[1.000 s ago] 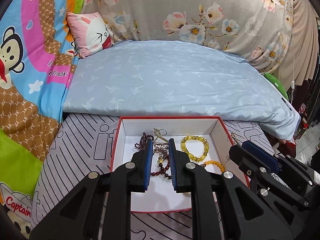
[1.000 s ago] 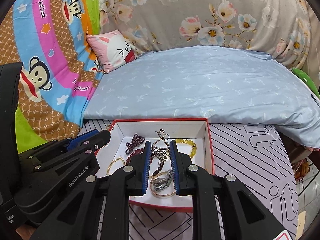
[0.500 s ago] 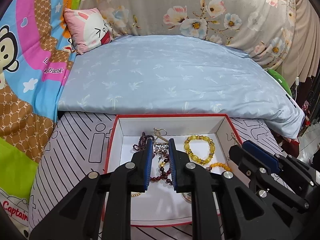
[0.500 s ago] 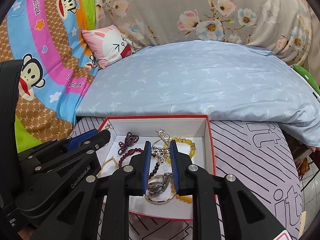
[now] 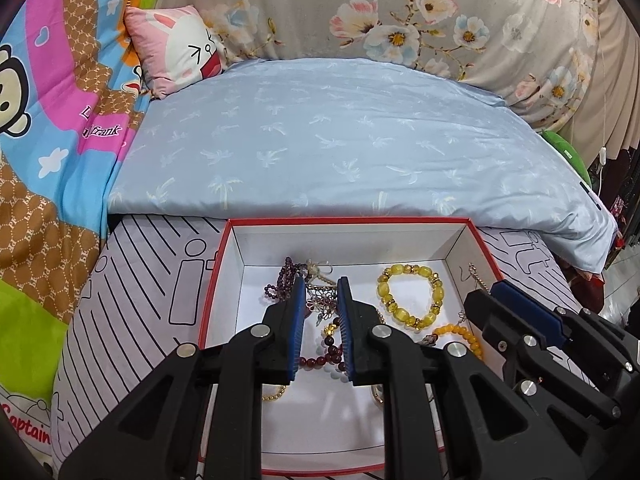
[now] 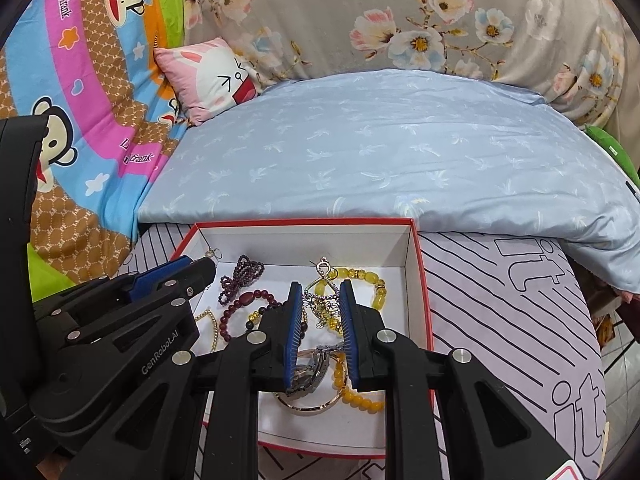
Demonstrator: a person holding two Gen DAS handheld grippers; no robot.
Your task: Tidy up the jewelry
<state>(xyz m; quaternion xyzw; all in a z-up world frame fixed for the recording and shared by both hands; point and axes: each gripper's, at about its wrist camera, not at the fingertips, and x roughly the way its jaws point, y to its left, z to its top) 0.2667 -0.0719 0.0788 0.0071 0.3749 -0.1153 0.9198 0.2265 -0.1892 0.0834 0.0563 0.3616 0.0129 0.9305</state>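
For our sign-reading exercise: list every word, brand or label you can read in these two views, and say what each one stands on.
"GenRobot.AI": on the left gripper, on its black body.
"Dual frank": on the cartoon monkey blanket, on its pink band.
"Captain": on the same blanket's lower corner, left wrist view.
"it": large outlined letters on the lilac striped sheet.
Small writing on the monkey's cap: too small to read.
The red jewelry box: no text visible.

One box [image 5: 476,240] — two yellow bracelets [image 5: 410,294], one watch [image 6: 310,372].
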